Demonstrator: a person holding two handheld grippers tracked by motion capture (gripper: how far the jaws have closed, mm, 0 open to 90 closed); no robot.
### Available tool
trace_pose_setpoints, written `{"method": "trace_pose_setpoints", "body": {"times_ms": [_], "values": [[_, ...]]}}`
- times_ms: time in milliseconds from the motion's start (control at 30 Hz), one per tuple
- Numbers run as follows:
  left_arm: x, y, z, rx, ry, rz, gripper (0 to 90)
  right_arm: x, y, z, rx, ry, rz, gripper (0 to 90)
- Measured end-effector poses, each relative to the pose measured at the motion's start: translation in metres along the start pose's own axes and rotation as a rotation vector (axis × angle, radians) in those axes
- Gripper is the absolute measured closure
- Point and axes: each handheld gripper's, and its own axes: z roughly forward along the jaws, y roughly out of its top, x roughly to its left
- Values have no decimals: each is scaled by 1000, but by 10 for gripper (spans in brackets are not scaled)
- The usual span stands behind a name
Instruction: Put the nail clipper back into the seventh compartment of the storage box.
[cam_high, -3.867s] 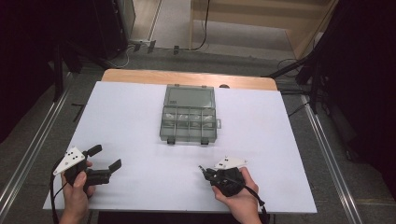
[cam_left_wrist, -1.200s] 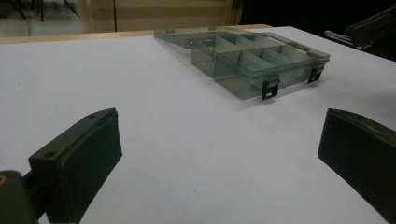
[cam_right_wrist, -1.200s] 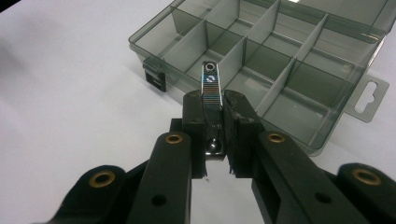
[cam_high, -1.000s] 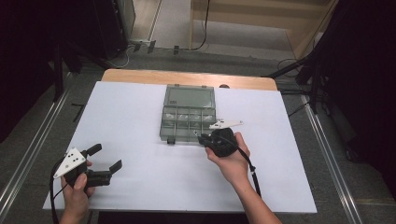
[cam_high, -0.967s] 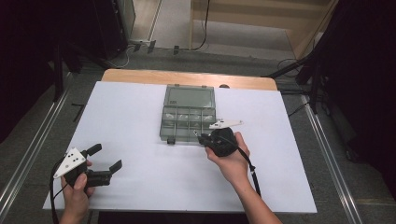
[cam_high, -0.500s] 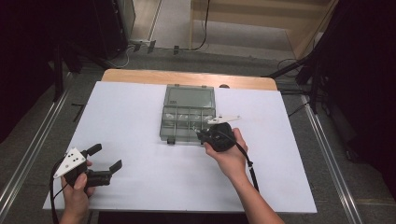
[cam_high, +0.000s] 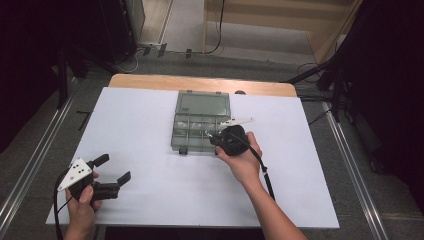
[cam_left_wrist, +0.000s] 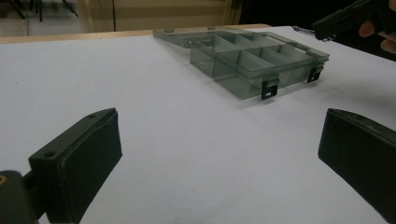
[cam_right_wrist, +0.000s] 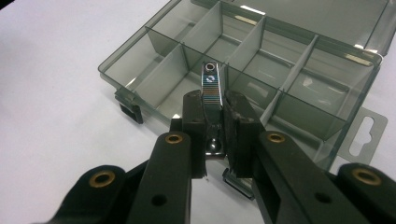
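On my left, the left gripper (cam_high: 107, 172) sits low over the white worktop (cam_high: 150, 200), held in a hand (cam_high: 82, 207). Its two black fingers (cam_left_wrist: 79, 158) stand wide open with nothing between them. Under them I see only bare white worktop. Far ahead of those fingers, and a bit to their right, lies the grey box (cam_left_wrist: 254, 60).

The grey box (cam_high: 201, 122) is see-through plastic. It is open, and its lid (cam_high: 205, 102) lies flat behind it. Thin walls split the inside into small rooms. Two dark clips (cam_left_wrist: 270, 87) hang on the box's near wall. A flat tab with a hole (cam_right_wrist: 369, 133) sticks out from one end of the box.

On my right, the right gripper (cam_high: 216, 139) is held in the other hand (cam_high: 242, 160), right at the box's near edge. Its fingers (cam_right_wrist: 194, 123) are squeezed shut on a small shiny metal piece (cam_right_wrist: 211, 88). The piece stands up between the fingers, and its top pokes out past the fingertips. It has a little round hole at the top and thin stripes on its face. Its tip is over the front row of rooms, above a wall between two of them. I cannot tell if it touches the box. A black cable (cam_high: 260, 165) runs from this gripper back along the arm.
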Motion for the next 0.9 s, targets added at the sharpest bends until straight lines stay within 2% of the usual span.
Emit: {"method": "trace_pose_setpoints", "body": {"times_ms": [567, 900], "values": [[0, 0, 0, 1, 1, -2, 0, -10, 0, 23, 49, -28, 19, 814], [0, 0, -1, -1, 0, -3, 0, -9, -1, 34, 69, -35, 2, 814]]}}
